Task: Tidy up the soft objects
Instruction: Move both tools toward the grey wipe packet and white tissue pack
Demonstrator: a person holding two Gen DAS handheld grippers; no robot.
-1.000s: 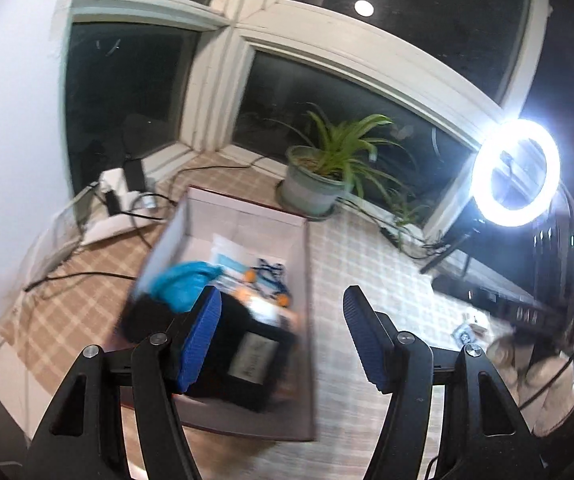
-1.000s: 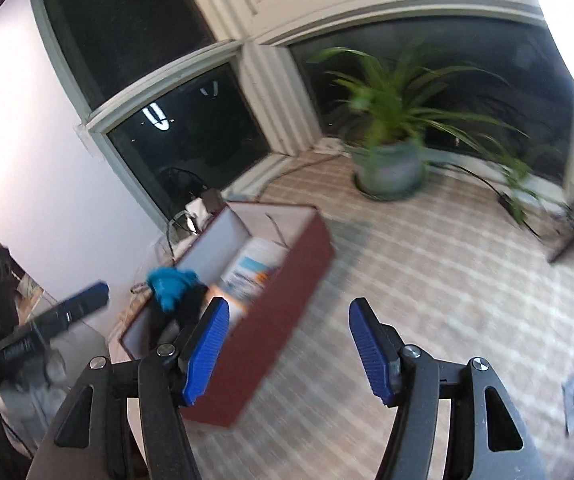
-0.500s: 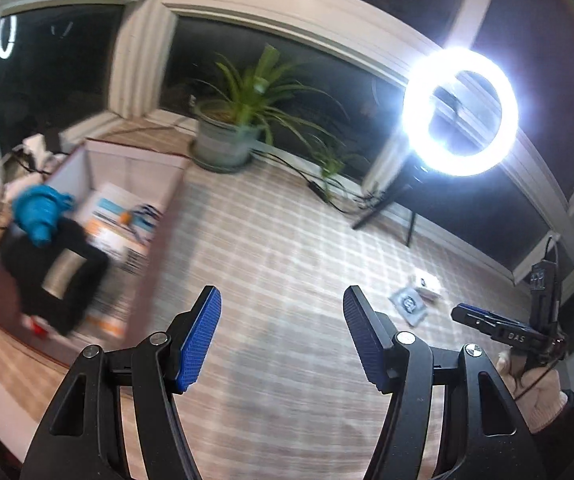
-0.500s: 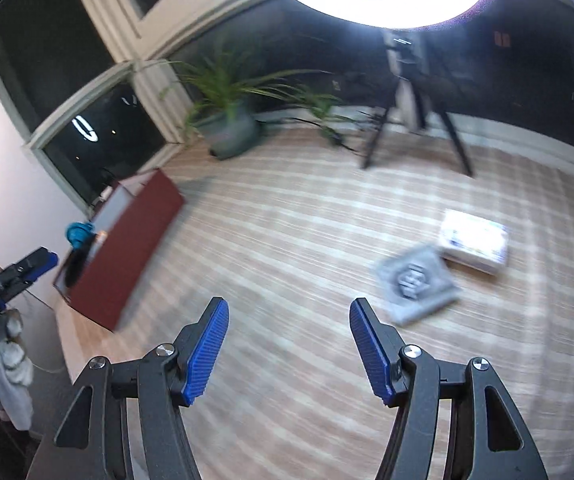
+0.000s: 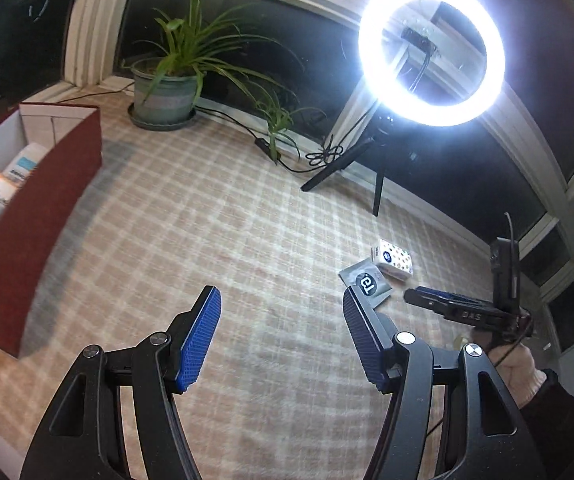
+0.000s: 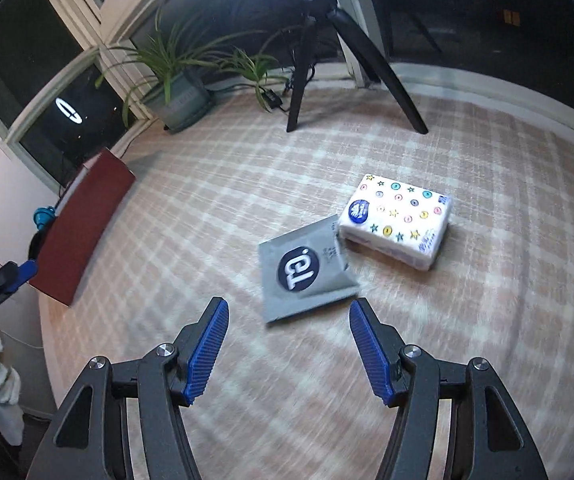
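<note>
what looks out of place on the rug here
Two soft packs lie loose on the rug, away from the red box: a flat grey pouch, skewed, with one corner against a white tissue pack. Nothing looks spilled or torn.

Both wrist views angled down, sharing plaid carpet, right nearer

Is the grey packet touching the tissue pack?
Touching. In the right wrist view, the grey packet's upper right corner meets the tissue pack's lower left edge, with no floor showing between them there.
</note>
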